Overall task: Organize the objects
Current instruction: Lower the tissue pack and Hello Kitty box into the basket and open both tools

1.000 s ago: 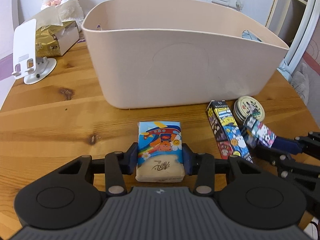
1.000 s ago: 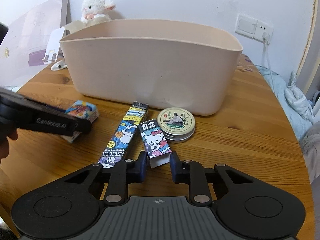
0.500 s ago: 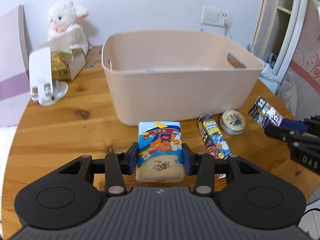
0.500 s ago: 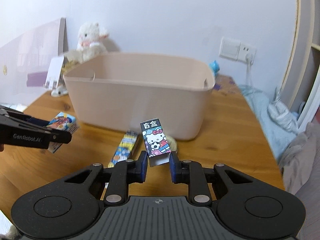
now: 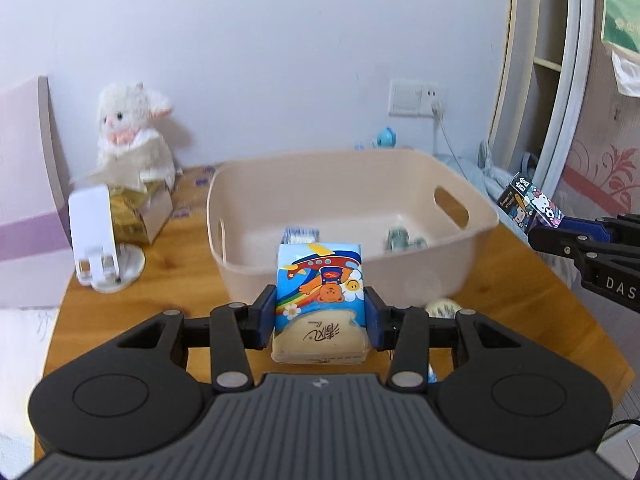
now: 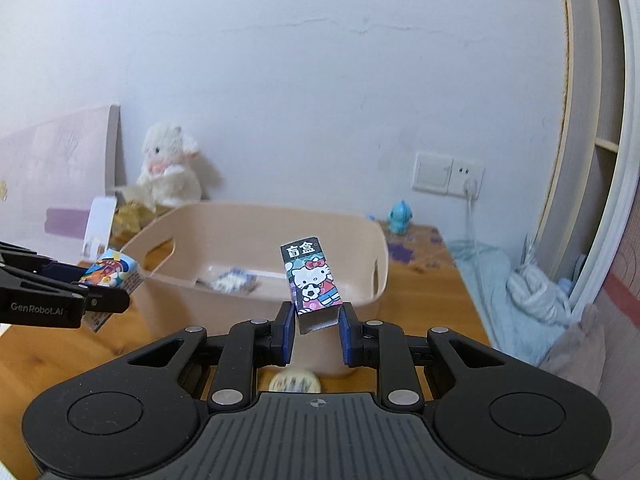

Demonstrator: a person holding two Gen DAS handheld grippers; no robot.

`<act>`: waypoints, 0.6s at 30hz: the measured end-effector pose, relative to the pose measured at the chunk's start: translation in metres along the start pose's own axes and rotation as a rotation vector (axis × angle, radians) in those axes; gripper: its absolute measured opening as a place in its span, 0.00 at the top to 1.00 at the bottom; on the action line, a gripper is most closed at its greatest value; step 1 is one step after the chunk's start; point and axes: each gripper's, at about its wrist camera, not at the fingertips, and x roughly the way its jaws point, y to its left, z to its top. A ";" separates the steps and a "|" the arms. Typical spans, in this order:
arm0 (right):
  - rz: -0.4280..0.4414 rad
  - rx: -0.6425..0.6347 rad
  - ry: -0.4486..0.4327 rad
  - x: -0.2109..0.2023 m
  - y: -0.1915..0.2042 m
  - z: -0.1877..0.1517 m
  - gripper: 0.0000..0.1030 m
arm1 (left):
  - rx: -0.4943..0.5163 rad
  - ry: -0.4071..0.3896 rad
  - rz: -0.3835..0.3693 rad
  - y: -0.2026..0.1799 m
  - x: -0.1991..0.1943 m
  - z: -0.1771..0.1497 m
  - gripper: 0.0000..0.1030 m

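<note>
My left gripper [image 5: 320,320] is shut on a tissue pack [image 5: 319,300] with a cartoon bear and plane, held above the table in front of the beige bin [image 5: 476,240]. My right gripper [image 6: 316,334] is shut on a black Hello Kitty box [image 6: 312,280], held tilted above the near side of the bin [image 6: 372,240]. The box also shows in the left wrist view [image 5: 528,204], at the bin's right. The tissue pack also shows in the right wrist view [image 6: 114,276], at the bin's left. A few small packets [image 5: 404,240] lie inside the bin.
A round tin [image 6: 295,382] lies on the wooden table [image 5: 160,280] in front of the bin. A white phone stand [image 5: 96,240], a gold tissue box [image 5: 140,216] and a plush lamb [image 5: 132,128] stand at the back left. Bedding [image 6: 532,292] lies right of the table.
Both grippers have risen well above the table with their objects. The bin's inside has come into view from above.
</note>
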 end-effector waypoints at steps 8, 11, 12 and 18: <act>-0.012 -0.012 -0.014 0.029 -0.007 0.029 0.79 | -0.003 -0.020 0.048 0.007 0.033 0.034 0.55; -0.005 -0.011 0.001 0.045 -0.009 0.034 0.79 | -0.003 -0.007 0.060 0.009 0.050 0.042 0.55; -0.008 -0.014 0.008 0.052 -0.009 0.035 0.79 | 0.001 -0.002 0.065 0.008 0.056 0.044 0.55; -0.010 -0.027 0.056 0.085 -0.008 0.036 0.79 | 0.026 0.053 0.086 0.006 0.094 0.050 0.55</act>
